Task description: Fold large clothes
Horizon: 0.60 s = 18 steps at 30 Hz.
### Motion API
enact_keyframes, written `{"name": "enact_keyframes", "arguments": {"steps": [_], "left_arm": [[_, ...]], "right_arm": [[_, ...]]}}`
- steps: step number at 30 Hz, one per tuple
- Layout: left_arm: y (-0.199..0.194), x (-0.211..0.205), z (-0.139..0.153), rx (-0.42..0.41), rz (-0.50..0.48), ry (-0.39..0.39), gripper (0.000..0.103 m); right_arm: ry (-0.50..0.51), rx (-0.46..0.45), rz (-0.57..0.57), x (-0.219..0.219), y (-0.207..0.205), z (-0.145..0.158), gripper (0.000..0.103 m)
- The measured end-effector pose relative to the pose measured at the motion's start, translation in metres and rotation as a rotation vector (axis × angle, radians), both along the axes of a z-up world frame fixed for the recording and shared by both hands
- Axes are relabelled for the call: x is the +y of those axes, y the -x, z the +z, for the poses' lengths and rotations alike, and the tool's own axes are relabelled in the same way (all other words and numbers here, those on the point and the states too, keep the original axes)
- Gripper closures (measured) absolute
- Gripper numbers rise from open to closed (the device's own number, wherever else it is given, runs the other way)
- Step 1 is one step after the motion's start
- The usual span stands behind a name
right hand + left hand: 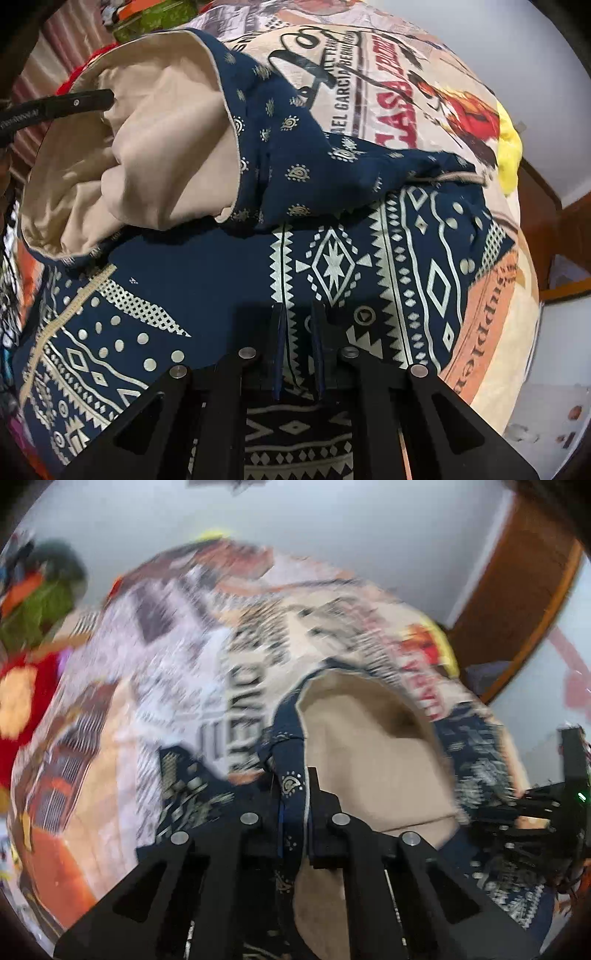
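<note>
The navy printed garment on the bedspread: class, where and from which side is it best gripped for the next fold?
Probably the hemmed edge where the navy printed garment shows its beige lining, approached from above. The edge is raised and thin; the flat middle offers nothing to pinch. The left tongs already clamp that hem.

The garment (332,266) is navy blue with cream geometric bands of diamonds, zigzags and dots on its body, small cream paisley motifs on its sleeve (280,147), and a plain beige lining (155,147). It lies on a bedsheet (376,74) printed like old posters in cream, orange, red and black lettering, with a plain yellow cloth (511,147) at the sheet's far right edge. Both grippers (295,794) (299,332) are black with silver pins.
</note>
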<state>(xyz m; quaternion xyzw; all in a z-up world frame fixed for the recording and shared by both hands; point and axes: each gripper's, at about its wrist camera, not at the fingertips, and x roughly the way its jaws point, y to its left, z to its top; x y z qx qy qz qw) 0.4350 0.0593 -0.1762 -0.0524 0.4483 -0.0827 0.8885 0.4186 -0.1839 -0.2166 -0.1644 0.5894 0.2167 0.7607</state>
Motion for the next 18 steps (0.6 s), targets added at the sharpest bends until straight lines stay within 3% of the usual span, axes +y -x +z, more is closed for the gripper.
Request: {"name": "enact_keyframes", "arguments": {"steps": [3,8,15,18], "left_arm": [[0.023,-0.028,0.024,-0.08,-0.092,-0.008,0.096],[0.062,-0.078,0.047,-0.103,-0.283,0.036,0.096],[0.118,-0.122,0.024,-0.001,-0.487,0.122,0.096],[0.144,-0.134,0.01,0.03,-0.553,0.116,0.096]], "right_arm": [[-0.041,0.024,-0.061,-0.012,0.003,0.009,0.093],[-0.115,-0.023,-0.123,-0.033,0.012,0.044,0.093],[-0.289,-0.122,-0.182,-0.056,0.032,0.123,0.093],[-0.338,-0.15,-0.178,-0.049,0.039,0.148,0.093]]}}
